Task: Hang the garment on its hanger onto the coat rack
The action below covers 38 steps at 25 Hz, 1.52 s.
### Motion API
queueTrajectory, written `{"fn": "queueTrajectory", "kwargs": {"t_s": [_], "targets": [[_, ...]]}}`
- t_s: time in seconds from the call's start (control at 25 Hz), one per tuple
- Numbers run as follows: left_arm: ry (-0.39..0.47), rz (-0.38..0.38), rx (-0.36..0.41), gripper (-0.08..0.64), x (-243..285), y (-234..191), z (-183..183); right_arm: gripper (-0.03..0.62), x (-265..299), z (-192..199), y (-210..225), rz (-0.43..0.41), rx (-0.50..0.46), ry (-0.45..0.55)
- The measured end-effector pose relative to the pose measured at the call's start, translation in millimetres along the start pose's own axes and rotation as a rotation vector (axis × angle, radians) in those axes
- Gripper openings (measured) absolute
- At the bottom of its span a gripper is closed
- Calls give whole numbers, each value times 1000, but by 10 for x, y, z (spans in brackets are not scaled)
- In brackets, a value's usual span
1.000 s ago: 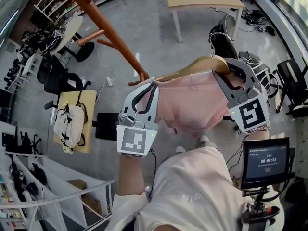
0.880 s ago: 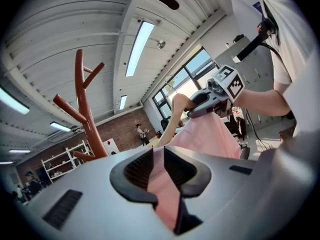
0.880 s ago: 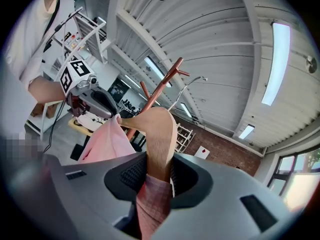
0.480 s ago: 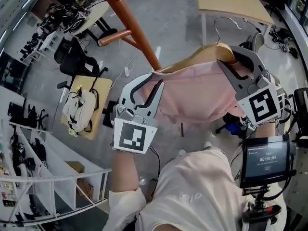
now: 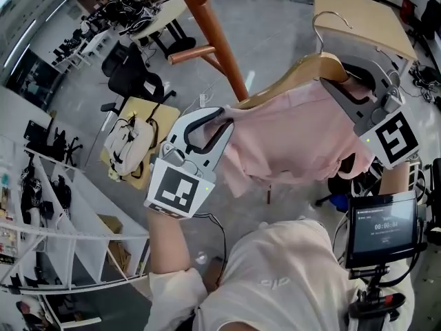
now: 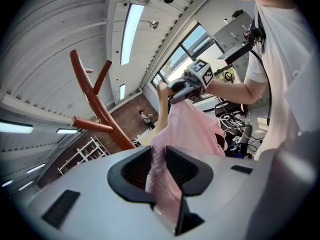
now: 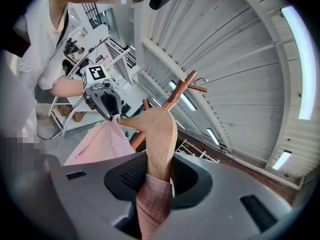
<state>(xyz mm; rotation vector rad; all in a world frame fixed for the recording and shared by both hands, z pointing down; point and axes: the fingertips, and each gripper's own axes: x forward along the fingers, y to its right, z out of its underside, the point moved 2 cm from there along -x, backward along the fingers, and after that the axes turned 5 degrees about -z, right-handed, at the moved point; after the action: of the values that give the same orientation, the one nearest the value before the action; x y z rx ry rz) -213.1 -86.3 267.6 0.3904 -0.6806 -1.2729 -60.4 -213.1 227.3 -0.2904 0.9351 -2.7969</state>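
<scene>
A pink garment [image 5: 289, 136] hangs on a wooden hanger [image 5: 303, 71] with a metal hook [image 5: 325, 25]. My left gripper [image 5: 224, 119] is shut on the garment's left shoulder end; in the left gripper view the pink cloth [image 6: 160, 171] runs between the jaws. My right gripper [image 5: 344, 88] is shut on the hanger's right arm with cloth; the right gripper view shows the wood [image 7: 160, 144] pinched between the pads. The orange-brown coat rack [image 5: 217, 29] rises just behind and left of the hanger, with a branch [image 5: 196, 52] sticking out left. The hook is clear of the rack.
A wooden table [image 5: 362, 19] stands at the back right. A small yellow table with a white bag [image 5: 131, 140] and black office chairs [image 5: 134, 81] lie left below. White shelving [image 5: 83, 254] is at lower left. A screen [image 5: 382, 226] sits by my right side.
Both grippers have lifted the hanger and garment up and to the right, nearer the rack's trunk. The hook now shows in full against the floor.
</scene>
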Motion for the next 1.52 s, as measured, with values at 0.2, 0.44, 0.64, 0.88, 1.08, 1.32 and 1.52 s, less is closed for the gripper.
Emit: {"fn": "queueTrajectory", "kwargs": {"t_s": [0.2, 0.44, 0.64, 0.88, 1.08, 1.32, 1.52], "targets": [[-66, 88, -7, 83, -99, -66, -76, 126, 135, -112, 145, -108, -26, 54], [-133, 97, -67, 83, -189, -193, -124, 126, 351, -307, 252, -203, -62, 101], [-219, 61, -61, 83, -223, -228, -268, 126, 486, -414, 409, -307, -84, 171], [-247, 9, -84, 83, -181, -348, -655, 126, 595, -576, 810, -421, -146, 308], [-265, -19, -97, 83, -109, -465, -823, 126, 907, -634, 1068, -545, -170, 418], [-252, -31, -154, 88, -196, -445, -1121, 126, 1019, -822, 1188, -671, -185, 536], [-247, -74, -170, 98, -263, -426, -1395, 126, 1064, -1020, 1258, -775, -195, 602]]}}
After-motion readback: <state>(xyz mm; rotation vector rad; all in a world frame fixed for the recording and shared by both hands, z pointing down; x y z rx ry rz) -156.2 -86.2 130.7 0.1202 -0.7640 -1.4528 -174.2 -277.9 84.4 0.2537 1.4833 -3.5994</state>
